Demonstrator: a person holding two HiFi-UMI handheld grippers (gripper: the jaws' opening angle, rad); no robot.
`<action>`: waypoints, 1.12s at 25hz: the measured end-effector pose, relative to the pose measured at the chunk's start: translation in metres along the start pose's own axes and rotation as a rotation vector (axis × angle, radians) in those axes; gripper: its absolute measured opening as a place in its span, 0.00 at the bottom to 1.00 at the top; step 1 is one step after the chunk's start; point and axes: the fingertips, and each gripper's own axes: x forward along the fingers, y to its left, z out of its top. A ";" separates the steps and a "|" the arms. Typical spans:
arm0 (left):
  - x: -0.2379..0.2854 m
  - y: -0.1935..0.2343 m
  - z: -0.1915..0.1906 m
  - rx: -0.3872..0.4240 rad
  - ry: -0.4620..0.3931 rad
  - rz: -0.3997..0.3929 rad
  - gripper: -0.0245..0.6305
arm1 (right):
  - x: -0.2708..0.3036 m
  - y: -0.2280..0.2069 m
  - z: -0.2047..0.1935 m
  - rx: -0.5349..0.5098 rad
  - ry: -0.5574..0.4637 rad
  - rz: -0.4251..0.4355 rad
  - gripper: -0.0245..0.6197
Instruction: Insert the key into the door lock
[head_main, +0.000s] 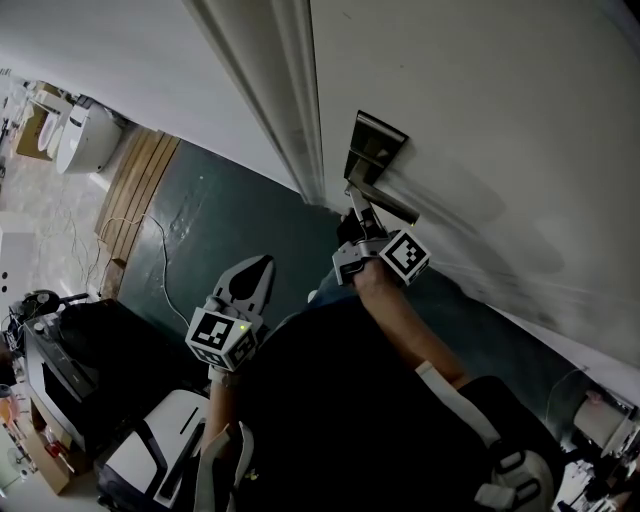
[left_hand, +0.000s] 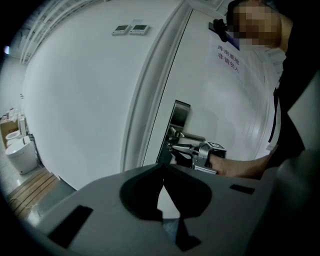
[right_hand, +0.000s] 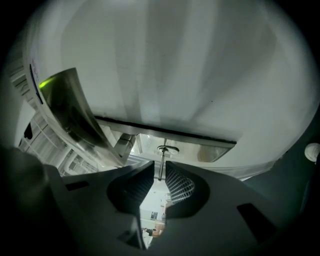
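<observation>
Head view downward, all share door lock (head_main: 374, 146)

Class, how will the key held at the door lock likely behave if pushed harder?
The key looks like thin flat metal, so it is probably stiff and light. Pinched by the right tool, it may twist or slip if pushed off-line.

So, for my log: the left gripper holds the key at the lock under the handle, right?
Not the left: the right gripper holds the key at the lock under the handle, as the right gripper view shows. The left gripper hangs shut, empty.
</observation>
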 end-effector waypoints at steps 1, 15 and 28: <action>-0.001 -0.001 0.000 0.000 -0.002 -0.003 0.05 | -0.002 0.001 -0.002 0.002 0.003 0.000 0.14; -0.017 -0.010 -0.004 -0.006 -0.049 -0.072 0.05 | -0.052 0.029 -0.024 -0.274 0.059 -0.043 0.12; -0.036 -0.028 0.005 0.033 -0.129 -0.141 0.05 | -0.104 0.096 -0.041 -0.804 0.127 -0.011 0.09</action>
